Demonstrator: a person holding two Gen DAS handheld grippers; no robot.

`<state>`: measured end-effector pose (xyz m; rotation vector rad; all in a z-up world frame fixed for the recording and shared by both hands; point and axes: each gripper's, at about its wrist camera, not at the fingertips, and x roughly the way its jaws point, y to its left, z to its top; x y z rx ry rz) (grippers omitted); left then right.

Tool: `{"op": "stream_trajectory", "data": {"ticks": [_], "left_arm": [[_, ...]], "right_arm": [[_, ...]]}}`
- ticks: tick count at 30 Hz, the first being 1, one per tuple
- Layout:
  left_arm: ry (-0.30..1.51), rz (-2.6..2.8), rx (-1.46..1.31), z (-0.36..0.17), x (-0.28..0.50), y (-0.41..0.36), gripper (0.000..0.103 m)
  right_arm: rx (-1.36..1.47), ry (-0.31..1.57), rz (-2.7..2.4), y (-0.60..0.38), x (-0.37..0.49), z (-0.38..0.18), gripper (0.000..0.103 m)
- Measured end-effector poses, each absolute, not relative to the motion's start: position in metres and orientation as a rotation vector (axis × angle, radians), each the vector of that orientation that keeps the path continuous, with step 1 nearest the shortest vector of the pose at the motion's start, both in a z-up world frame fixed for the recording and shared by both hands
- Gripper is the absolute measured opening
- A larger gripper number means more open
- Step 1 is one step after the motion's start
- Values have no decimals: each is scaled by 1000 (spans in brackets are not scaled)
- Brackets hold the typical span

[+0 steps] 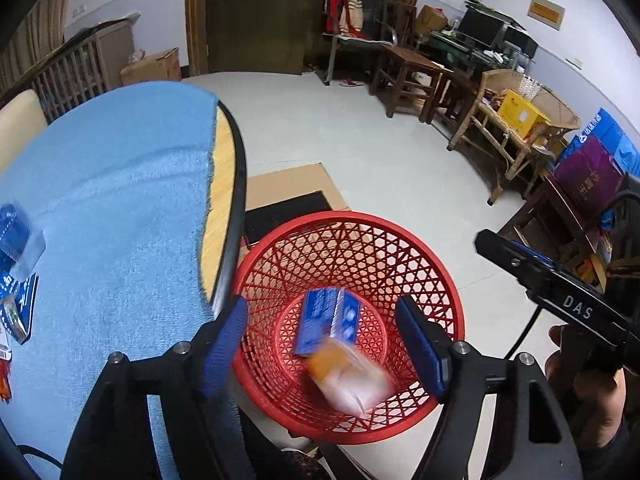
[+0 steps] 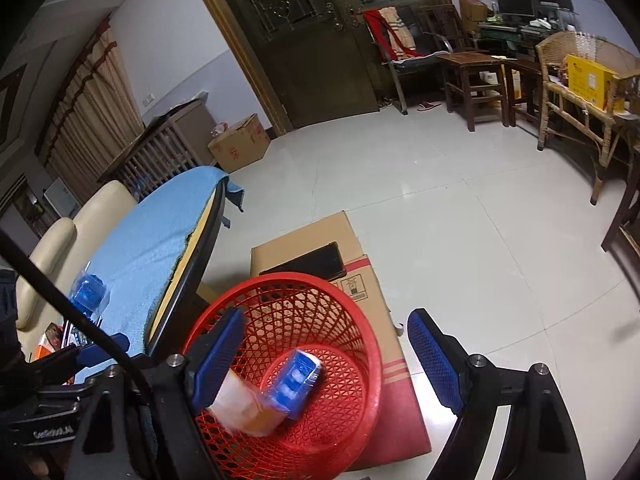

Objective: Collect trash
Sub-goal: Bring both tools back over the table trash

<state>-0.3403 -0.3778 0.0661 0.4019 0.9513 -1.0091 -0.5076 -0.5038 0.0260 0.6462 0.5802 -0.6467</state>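
A red mesh basket [image 1: 448,280] stands on the floor beside the table; it also shows in the right wrist view [image 2: 360,320]. Inside it lies a blue packet [image 1: 326,322] [image 2: 296,384] and a blurred orange and white packet [image 1: 348,376] [image 2: 244,404]. My left gripper [image 1: 322,344] is open and empty right above the basket. My right gripper [image 2: 326,364] is open and empty over the basket's right rim; it shows at the right of the left wrist view [image 1: 552,284]. More blue packets [image 1: 16,240] [image 2: 90,292] lie on the blue cloth [image 1: 112,184] on the table.
A cardboard box [image 2: 360,256] with a dark tablet [image 2: 308,262] on it stands behind the basket. The round table's black edge [image 1: 236,200] is just left of the basket. Chairs, benches and boxes line the far walls across the tiled floor [image 2: 460,220].
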Motion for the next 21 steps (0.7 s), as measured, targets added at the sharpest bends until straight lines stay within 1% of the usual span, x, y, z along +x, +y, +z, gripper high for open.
{"op": "stream_trajectory", "data": {"ticks": [11,21], "left_arm": [[935,-891,293,79,-303,-310,77],[933,-676,154,75,-257,-197,77]], "right_arm": [[630,588,-619,-492,-493,33,86],[539,659,-496,-439,-436,39,86]]}}
